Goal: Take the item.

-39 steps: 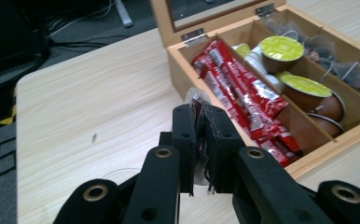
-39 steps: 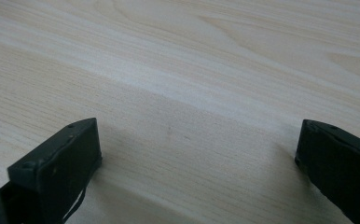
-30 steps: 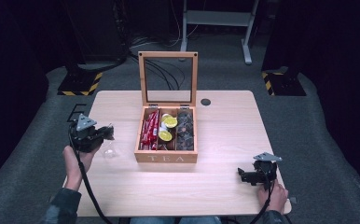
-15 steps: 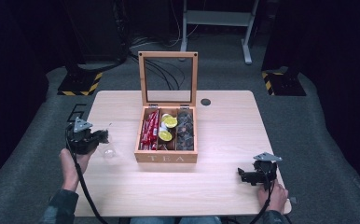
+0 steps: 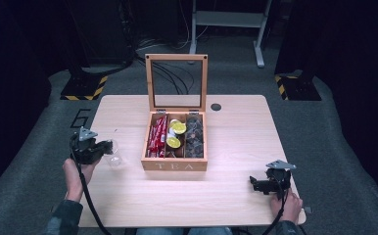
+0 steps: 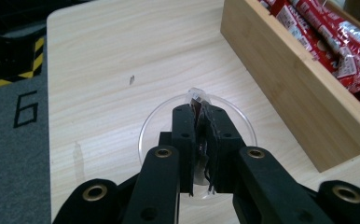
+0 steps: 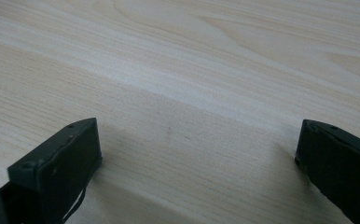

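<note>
Left gripper (image 5: 109,147) low at table's left, jaws closed, right gripper (image 5: 253,183) low, jaws wide apart

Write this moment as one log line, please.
left gripper: jaws shut on small clear-wrapped packet above clear round glass dish | right gripper: jaws open, low over table

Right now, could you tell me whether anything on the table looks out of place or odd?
Mostly tidy. One oddity: the left gripper is shut on a small clear plastic-wrapped packet over a round clear plastic dish, left of the open wooden tea box.
</note>
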`<action>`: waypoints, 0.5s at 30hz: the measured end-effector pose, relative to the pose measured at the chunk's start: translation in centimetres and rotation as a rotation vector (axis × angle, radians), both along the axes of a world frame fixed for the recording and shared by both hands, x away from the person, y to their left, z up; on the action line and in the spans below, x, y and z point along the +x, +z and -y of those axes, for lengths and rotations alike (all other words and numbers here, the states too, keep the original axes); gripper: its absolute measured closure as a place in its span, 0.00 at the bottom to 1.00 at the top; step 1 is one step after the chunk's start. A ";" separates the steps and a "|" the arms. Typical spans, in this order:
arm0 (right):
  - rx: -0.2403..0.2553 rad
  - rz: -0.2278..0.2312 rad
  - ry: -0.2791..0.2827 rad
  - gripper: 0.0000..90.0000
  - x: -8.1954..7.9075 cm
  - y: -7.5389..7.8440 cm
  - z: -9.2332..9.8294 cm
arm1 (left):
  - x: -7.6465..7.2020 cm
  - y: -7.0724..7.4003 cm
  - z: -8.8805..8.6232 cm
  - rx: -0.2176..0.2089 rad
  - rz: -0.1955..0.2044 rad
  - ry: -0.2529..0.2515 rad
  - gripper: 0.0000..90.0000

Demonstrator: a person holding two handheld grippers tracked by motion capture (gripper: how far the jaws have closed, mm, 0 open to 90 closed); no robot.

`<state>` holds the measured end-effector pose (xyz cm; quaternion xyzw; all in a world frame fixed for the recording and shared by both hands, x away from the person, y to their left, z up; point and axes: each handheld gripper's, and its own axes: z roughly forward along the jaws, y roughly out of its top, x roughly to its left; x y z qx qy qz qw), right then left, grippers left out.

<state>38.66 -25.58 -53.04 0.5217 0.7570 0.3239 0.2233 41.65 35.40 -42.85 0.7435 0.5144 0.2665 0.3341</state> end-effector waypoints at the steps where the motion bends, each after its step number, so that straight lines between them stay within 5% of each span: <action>1: 0.000 0.000 0.000 0.00 0.0 0.0 0.0 | 0.0 -0.1 0.0 0.003 -0.015 -0.006 0.92; 15: 0.000 0.000 0.000 0.00 0.0 0.0 0.0 | 0.8 -1.4 0.0 0.009 -0.070 -0.010 0.91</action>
